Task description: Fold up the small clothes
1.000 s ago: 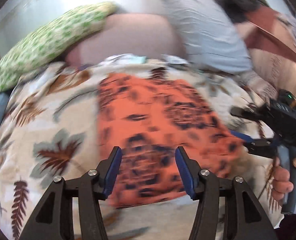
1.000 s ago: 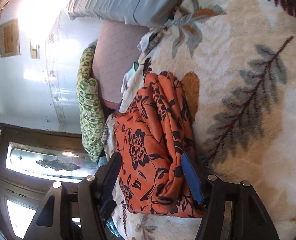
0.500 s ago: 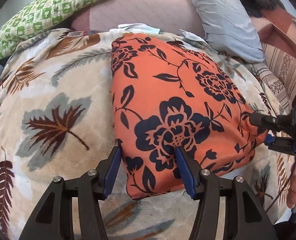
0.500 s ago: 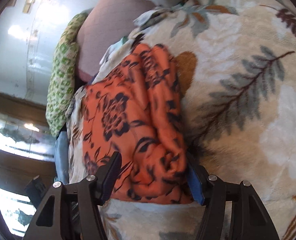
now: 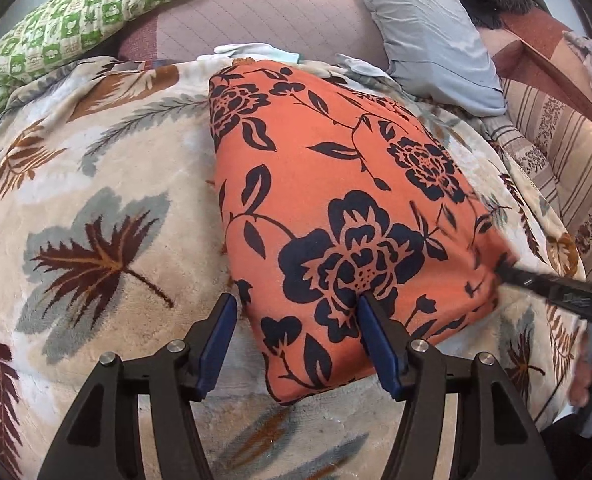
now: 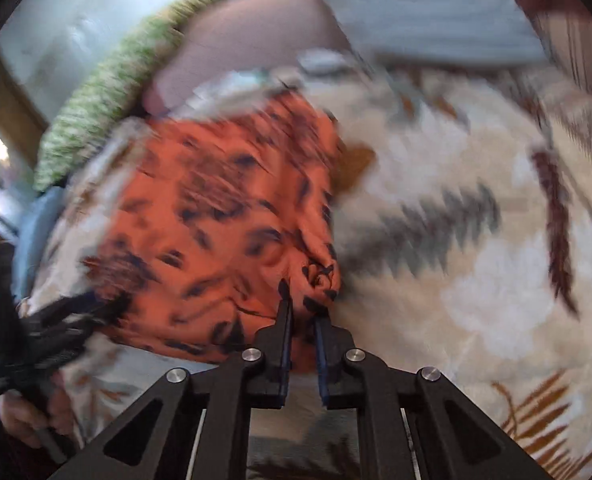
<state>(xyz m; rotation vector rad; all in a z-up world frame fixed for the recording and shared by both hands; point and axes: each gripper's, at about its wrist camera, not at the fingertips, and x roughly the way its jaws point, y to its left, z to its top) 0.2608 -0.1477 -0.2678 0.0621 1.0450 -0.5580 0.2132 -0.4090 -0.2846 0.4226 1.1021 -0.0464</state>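
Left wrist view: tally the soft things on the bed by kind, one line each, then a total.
Orange floral garment: 1
Leaf-print blanket: 1
Pillows: 3, namely the green checked pillow, the mauve quilted pillow and the grey pillow
Total: 5

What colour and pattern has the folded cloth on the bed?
The folded cloth is orange with dark navy flowers and leaves, clearest in the left wrist view.
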